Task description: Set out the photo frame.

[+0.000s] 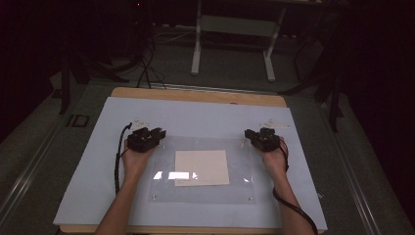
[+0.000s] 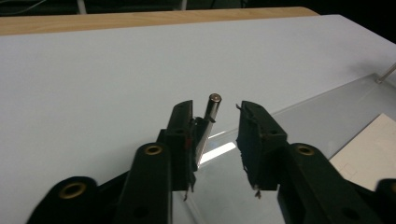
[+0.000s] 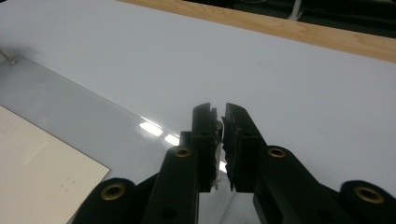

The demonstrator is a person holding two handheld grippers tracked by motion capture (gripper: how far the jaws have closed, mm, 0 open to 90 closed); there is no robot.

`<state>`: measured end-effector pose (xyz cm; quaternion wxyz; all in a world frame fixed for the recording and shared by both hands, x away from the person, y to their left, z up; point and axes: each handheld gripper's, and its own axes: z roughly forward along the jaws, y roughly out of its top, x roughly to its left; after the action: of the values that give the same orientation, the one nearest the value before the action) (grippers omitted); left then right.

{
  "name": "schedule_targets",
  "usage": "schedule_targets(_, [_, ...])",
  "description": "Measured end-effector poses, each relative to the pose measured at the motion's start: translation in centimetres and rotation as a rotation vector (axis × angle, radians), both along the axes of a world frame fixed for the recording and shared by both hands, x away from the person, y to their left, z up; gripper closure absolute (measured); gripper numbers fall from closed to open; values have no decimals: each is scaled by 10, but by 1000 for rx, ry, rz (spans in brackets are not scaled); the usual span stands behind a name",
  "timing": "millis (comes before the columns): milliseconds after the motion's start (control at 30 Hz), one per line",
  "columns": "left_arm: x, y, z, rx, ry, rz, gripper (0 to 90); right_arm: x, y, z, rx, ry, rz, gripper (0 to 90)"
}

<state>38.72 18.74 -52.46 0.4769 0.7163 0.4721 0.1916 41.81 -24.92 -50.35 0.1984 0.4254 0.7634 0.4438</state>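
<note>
- Two near pins (image 1: 153, 197) stand at the near corners of the clear sheet (image 1: 161, 191). Nothing touches them, so leave them alone for now.
- The clear sheet lies flat on a white board (image 1: 98, 171) on the bench (image 1: 195, 95). A paper (image 1: 202, 167) sits in the middle of the sheet. I cannot tell if it is on top or below.
- The left tongs (image 2: 215, 108) are at the far left corner of the sheet. Their jaws are about half open. The left pin (image 2: 212, 107) stands between them and leans on one jaw, but the other jaw is apart from it. So this pin is not held yet.
- Squeeze the left tongs more, until both jaws press the left pin. Keep the hand in place while you squeeze, so the pin does not tip.
- The right tongs (image 3: 218, 108) are at the far right corner of the sheet. Their jaws are almost closed and seem to pinch the right pin (image 3: 218, 154), a shiny bit between them.
- When both pins are held tight, I think it is best to move both hands together and evenly, so the sheet stays flat and the paper does not slide.
</note>
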Motion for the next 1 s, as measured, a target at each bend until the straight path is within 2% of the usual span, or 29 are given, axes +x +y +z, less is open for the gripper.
schedule_targets(100, [0,-1,-1,11,1,4,730,0,0,0,1,0,-2,842])
schedule_targets(167, [-1,0,-1,5,1,5,747,0,0,-1,6,-1,-2,841])
schedule_targets(333, [-1,0,-1,11,-3,7,756,0,1,-4,5,5,0,792])
schedule_targets(600, [3,-1,-3,-1,-1,12,753,3,3,-11,2,12,-9,830])
schedule_targets(800, [4,-2,-4,10,4,23,787,3,2,-11,8,10,-7,835])
schedule_targets(900, [4,-1,-4,12,4,25,809,3,2,-12,18,11,-10,835])
schedule_targets(1000, [4,-2,-4,8,-12,29,806,3,0,-14,54,18,-13,832])
